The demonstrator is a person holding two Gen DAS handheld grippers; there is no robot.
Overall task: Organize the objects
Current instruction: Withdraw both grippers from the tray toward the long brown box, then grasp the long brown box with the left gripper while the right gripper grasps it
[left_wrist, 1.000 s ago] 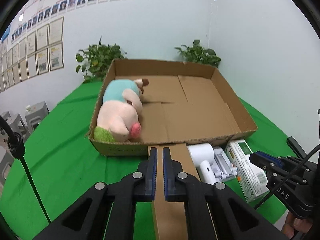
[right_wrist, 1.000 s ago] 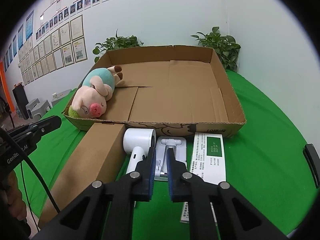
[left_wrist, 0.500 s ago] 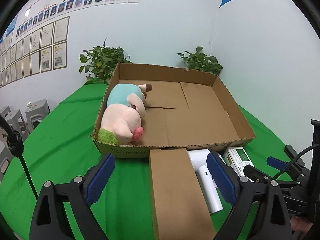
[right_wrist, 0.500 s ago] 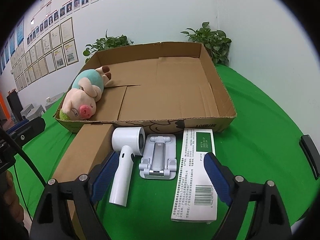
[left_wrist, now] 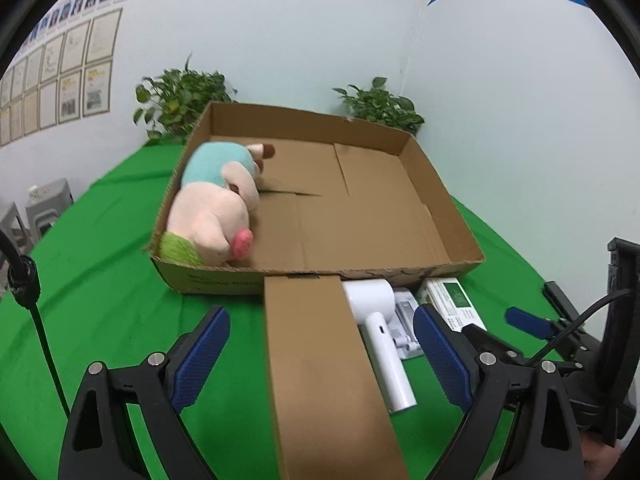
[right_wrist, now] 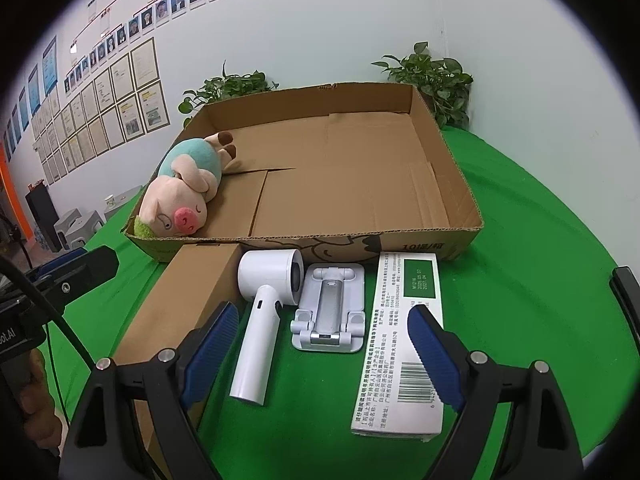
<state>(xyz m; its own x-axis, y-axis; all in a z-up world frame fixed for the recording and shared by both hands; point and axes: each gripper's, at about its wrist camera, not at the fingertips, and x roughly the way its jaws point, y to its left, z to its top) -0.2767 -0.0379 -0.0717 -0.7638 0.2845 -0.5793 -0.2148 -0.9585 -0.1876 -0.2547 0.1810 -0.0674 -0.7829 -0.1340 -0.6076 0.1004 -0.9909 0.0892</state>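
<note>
A shallow cardboard tray (left_wrist: 320, 274) (right_wrist: 456, 184) stands on the green table with a plush pig (left_wrist: 216, 216) (right_wrist: 180, 200) lying in its left side. In front of it lie a long brown box (left_wrist: 320, 368) (right_wrist: 176, 308), a white hair dryer (left_wrist: 380, 340) (right_wrist: 260, 320), a grey folding stand (left_wrist: 404, 332) (right_wrist: 330, 312) and a white-and-green carton (left_wrist: 454, 302) (right_wrist: 404, 340). My left gripper (left_wrist: 320, 360) is open wide above the brown box. My right gripper (right_wrist: 320, 352) is open wide above the stand and dryer handle. Both are empty.
Two potted plants (left_wrist: 180, 100) (left_wrist: 380, 106) stand behind the tray against the wall. The green cloth (left_wrist: 92, 248) covers the table. Grey stools (left_wrist: 44, 204) stand off the left edge. The right gripper also shows in the left wrist view (left_wrist: 560, 332).
Both grippers went from shut to open wide about half a second ago. Both have drawn back slightly and the views have shifted a little.
</note>
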